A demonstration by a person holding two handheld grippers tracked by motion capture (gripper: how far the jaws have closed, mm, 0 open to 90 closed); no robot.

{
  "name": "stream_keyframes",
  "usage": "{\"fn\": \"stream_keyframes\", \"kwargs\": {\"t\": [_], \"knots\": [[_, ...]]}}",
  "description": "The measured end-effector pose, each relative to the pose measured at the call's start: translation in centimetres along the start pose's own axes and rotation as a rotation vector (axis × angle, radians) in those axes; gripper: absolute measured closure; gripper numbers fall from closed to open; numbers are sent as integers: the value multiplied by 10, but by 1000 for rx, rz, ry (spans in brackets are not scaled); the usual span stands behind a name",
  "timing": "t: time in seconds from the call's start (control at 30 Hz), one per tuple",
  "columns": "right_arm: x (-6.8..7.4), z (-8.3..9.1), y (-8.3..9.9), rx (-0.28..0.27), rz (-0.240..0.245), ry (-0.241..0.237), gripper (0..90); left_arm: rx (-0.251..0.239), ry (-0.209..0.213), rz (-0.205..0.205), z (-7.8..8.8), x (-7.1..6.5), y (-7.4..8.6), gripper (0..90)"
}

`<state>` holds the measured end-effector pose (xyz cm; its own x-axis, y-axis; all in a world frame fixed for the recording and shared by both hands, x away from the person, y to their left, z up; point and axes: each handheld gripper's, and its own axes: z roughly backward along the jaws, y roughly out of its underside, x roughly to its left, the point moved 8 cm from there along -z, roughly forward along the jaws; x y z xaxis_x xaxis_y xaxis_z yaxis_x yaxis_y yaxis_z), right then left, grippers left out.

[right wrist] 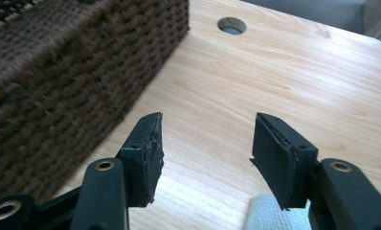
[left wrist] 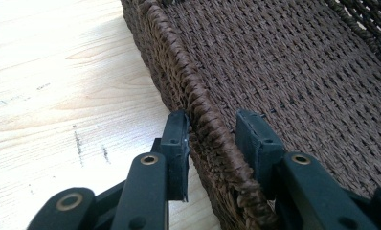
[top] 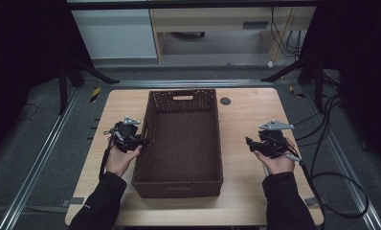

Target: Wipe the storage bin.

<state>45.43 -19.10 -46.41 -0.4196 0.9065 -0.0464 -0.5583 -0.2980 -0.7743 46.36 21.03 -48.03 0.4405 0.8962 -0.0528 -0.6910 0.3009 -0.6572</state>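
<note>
The high view hangs above the near edge of the table (top: 255, 191) and looks forward and down, far enough back to take in the whole top, the brown woven basket (top: 179, 184) and the floor beyond. The left gripper view sits very close, looking along its jaws at the basket's rim (left wrist: 198, 110). The right gripper view looks low across bare wood toward the basket's outer wall (right wrist: 73, 72) and a round hole (right wrist: 232, 25), which the high view shares (top: 225, 101).
</note>
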Motion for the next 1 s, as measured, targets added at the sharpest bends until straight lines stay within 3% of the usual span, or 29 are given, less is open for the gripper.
{"fn": "stream_keyframes", "kwargs": {"t": [0.2,0.6,0.8,1.0], "knots": [[-13,4,14,19,-35,23,430,1,-13,-25,-1,1,0,655],[-36,12,51,69,-90,67,415,7,-16,-36,-1,0,1,654],[-41,8,75,114,-100,77,433,7,-12,-37,-1,0,1,652],[-43,1,96,176,-122,56,479,6,-7,-35,-2,0,1,650]]}}
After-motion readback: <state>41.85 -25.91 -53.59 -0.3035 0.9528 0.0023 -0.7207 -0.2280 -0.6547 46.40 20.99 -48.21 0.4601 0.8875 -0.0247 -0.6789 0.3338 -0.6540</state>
